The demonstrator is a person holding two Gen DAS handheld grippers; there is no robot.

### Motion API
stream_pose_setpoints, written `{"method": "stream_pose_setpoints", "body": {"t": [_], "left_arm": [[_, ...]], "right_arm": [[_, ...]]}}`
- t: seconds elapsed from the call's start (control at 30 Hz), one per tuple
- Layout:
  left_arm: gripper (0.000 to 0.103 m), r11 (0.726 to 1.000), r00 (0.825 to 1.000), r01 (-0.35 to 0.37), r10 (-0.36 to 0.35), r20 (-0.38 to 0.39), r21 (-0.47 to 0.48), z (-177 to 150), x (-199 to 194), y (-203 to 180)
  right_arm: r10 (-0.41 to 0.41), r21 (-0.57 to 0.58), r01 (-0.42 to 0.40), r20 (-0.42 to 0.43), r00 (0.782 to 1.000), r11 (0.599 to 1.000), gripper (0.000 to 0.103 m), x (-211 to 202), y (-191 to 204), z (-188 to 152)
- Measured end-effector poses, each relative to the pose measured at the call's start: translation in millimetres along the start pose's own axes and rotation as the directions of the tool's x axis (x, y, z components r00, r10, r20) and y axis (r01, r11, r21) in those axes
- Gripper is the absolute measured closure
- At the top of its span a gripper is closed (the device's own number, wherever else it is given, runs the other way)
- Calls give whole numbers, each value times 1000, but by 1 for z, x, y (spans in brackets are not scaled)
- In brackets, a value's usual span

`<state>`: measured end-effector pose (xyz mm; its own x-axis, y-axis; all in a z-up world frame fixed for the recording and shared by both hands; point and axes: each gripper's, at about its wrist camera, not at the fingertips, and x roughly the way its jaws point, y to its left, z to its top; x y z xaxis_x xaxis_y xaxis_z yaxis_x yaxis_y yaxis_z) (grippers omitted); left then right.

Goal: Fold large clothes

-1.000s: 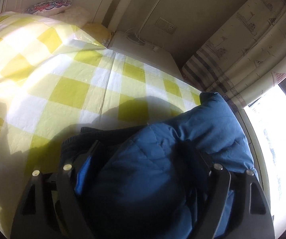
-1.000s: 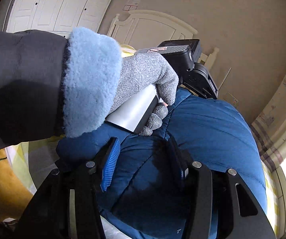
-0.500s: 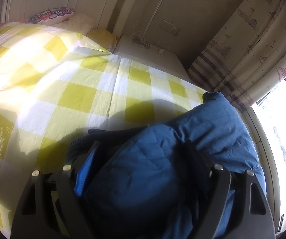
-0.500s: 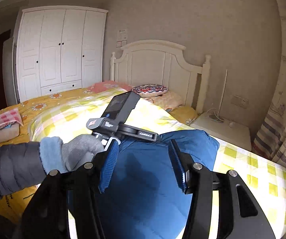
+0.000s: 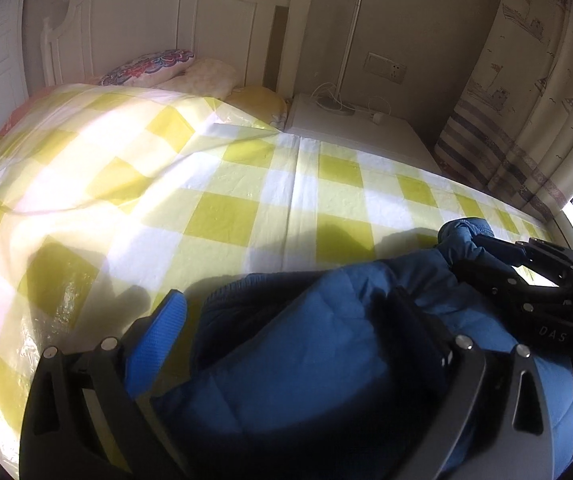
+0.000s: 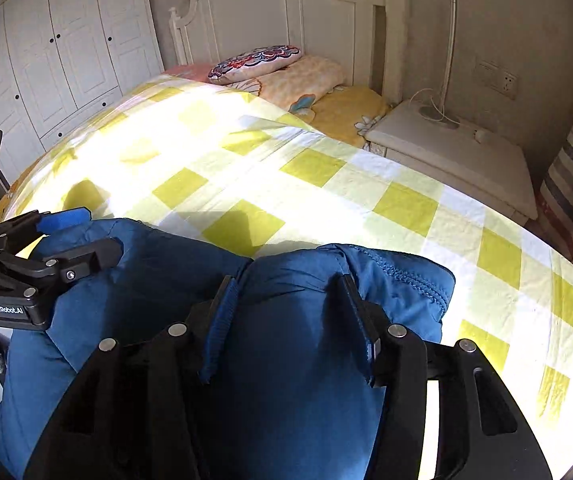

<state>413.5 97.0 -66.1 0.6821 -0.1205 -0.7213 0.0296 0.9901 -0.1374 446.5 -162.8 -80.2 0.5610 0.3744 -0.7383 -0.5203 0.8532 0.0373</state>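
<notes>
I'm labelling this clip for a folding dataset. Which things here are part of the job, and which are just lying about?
Part of the job:
- blue padded jacket
- left gripper, fingers around the jacket
- right gripper, gripping the jacket
- yellow checked bedcover, the work surface

Just lying about:
- patterned cushion
- nightstand
- lamp
- wardrobe
- curtain

One blue jacket (image 6: 286,360) lies on one bed (image 6: 246,184). Two grippers, left (image 5: 286,332) and right (image 6: 286,320). Three pillows (image 6: 254,62), one nightstand (image 6: 454,156).

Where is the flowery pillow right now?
The flowery pillow lies at the head of the bed, against the white headboard, partly on top of an orange pillow. It shows upper centre in the right wrist view, left of the nightstand.
</notes>
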Motion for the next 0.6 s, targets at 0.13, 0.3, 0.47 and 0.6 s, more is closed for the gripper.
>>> {"method": "stream_pose_setpoints", "body": {"t": [0.13,0.3,0.47,0.6], "left_arm": [[3,1000,1000,-13,13,10,10,0,-2,-1],[3,1000,999,-25,25,20,12,-1,-4,-1],[3,1000,1000,-18,18,6,0,-1,-1,1],[3,1000,999,-27,27,20,2,-2,-1,0]], "right_arm": [[-55,-88,50,-57,997,995,54,-6,8,12],[-118,47,115,54,992,992,53,-28,-19,44],[-13,113,15,-25,1000,993,52,26,-32,7],[0,136,1,-5,1000,991,52,25,-36,5]]}}
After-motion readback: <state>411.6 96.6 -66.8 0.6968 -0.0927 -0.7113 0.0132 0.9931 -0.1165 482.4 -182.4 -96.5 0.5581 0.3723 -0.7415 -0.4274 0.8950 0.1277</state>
